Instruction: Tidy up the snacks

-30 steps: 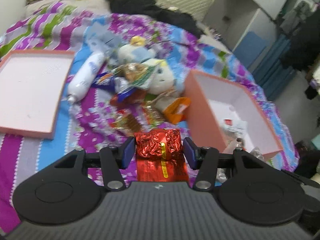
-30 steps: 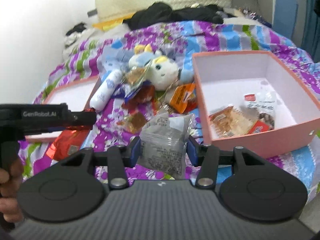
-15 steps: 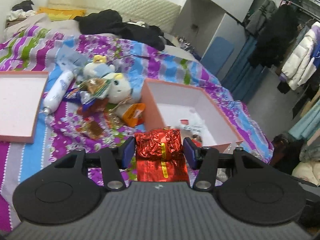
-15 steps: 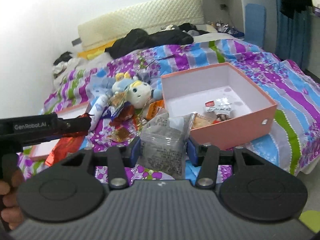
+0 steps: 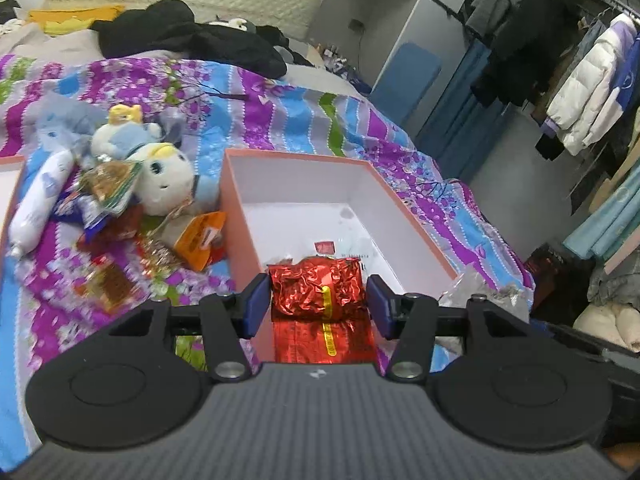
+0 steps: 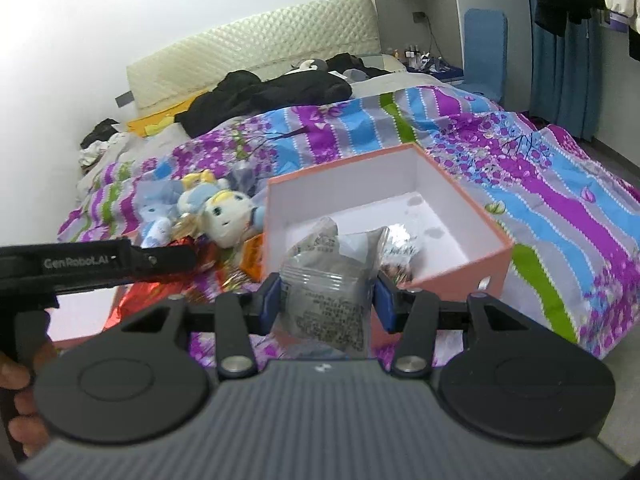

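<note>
Left gripper [image 5: 318, 306] pinching red foil packet [image 5: 318, 290] above pink box [image 5: 240, 216]. Right gripper [image 6: 327, 296] clamped on grey packet [image 6: 326, 300], near same box.

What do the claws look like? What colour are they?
Both the left claw and right claw are black plastic with round discs, silver screws, a ribbed grey body and blue fingertip pads. White "GenRobot.AI" lettering marks the left one's side.

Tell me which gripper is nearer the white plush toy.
Left. The left gripper, shut on a red foil packet, is at the pink box's near corner beside the white plush toy. The right gripper, holding a clear packet, is further right.
</note>
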The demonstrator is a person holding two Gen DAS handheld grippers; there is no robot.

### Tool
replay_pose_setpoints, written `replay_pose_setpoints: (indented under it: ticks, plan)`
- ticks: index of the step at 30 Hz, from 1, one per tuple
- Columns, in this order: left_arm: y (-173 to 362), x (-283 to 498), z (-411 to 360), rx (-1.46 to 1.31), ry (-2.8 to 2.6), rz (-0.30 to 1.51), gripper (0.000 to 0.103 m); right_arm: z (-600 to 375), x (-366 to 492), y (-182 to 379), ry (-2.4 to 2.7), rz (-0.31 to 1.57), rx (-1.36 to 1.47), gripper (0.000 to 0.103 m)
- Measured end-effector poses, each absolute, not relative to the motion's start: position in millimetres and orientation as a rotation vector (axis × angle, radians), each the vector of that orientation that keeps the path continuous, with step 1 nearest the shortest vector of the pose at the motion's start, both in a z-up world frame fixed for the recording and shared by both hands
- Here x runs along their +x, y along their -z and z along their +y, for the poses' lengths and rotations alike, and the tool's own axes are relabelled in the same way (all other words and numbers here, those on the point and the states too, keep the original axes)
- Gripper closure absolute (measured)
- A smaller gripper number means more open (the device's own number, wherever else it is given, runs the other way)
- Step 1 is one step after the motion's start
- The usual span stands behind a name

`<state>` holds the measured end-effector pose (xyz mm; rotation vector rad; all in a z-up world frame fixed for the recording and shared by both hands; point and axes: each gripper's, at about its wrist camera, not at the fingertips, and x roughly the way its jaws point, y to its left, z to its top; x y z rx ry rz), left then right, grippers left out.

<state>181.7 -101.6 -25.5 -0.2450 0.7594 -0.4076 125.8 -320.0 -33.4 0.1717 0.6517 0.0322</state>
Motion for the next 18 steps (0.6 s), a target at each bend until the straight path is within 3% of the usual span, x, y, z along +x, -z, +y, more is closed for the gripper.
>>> replay_pose_setpoints:
  ticks: [10,18]
  plan:
    - [74.9,314.7,-163.7,-0.213,0.459,0.866,0.045,-372.5,236.4,69.4,0.013,0.726,0.158,0.052]
    - [111.8,369.6,-192.3,-0.211,0.483,0.937,0.044,-397.2,285.0,104.6,0.041,0.799,0.194,0.05]
